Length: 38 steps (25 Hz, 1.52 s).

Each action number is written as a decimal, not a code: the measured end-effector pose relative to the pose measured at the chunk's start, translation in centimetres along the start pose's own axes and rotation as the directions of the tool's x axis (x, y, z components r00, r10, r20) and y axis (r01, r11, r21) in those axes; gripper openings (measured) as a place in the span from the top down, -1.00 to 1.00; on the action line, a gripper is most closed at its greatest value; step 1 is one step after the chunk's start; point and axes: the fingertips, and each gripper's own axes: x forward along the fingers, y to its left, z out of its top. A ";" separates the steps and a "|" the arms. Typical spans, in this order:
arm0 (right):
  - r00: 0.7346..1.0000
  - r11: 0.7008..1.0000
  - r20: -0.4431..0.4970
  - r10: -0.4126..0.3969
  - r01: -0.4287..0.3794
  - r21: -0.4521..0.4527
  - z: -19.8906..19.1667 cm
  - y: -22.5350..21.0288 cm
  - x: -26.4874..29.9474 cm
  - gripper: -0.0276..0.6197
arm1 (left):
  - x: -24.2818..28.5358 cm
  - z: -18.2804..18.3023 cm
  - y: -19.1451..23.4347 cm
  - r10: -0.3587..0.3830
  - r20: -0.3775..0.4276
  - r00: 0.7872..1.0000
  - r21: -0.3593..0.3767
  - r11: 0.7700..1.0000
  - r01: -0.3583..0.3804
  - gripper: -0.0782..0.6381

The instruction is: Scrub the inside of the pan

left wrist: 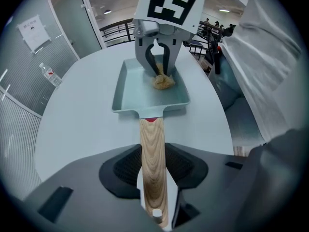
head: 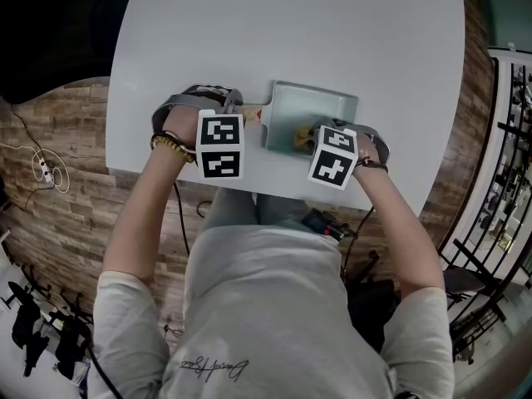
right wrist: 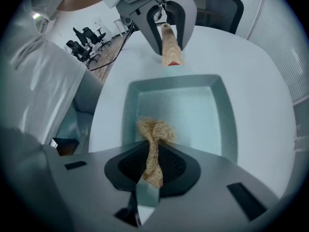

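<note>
A pale green square pan [head: 320,110] [left wrist: 140,88] [right wrist: 193,110] lies on the white table [head: 291,32], its wooden handle [left wrist: 153,163] [right wrist: 170,50] pointing left in the head view. My left gripper [head: 241,110] [left wrist: 153,173] is shut on that handle. My right gripper [head: 312,138] [right wrist: 153,166] is shut on a tan fibrous scrubber [right wrist: 153,134] [left wrist: 163,80] [head: 302,136]. The scrubber's tuft rests on the pan's floor near the pan's near rim in the right gripper view.
The table's near edge [head: 249,185] runs just under both hands. Wood floor [head: 50,214] lies to the left. A water bottle [left wrist: 50,75] stands far off on the table in the left gripper view. Office chairs [right wrist: 87,40] stand beyond.
</note>
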 end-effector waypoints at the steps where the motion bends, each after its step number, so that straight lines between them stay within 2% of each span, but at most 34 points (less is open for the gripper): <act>1: 0.999 0.999 -0.001 -0.037 0.037 0.003 -0.1 -0.8 -0.2 0.70 | 0.0 0.1 0.0 0.001 -0.001 1.000 0.006 1.000 -0.001 0.34; 6: 0.979 0.979 -0.021 -0.202 0.202 0.013 -0.6 -5.7 -0.7 0.70 | 0.0 0.0 -0.3 0.003 -0.005 1.000 0.008 1.000 -0.003 0.34; 8: 0.969 0.969 -0.021 -0.245 0.245 0.030 -0.9 -7.3 -1.0 0.70 | -0.1 0.0 -0.3 0.004 -0.004 1.000 0.006 1.000 -0.004 0.34; 12: 0.966 0.965 -0.004 -0.257 0.257 0.052 -1.0 -8.2 -1.3 0.70 | -0.1 0.0 -0.4 0.007 -0.002 1.000 0.001 1.000 -0.007 0.34; 16: 0.962 0.963 -0.019 -0.271 0.271 0.012 -1.0 -8.1 -1.2 0.70 | 0.0 -0.1 -0.3 0.009 -0.007 1.000 -0.017 1.000 -0.009 0.34; 29: 0.995 0.995 -0.028 -0.097 0.098 0.029 -1.5 -2.4 0.0 0.70 | 0.4 -0.4 0.4 0.025 -0.013 1.000 -0.029 0.999 -0.025 0.34; 38: 0.999 0.997 -0.027 0.030 -0.028 0.065 -2.0 0.8 0.4 0.70 | 0.4 -0.5 0.5 0.027 -0.019 0.999 -0.025 0.999 -0.027 0.34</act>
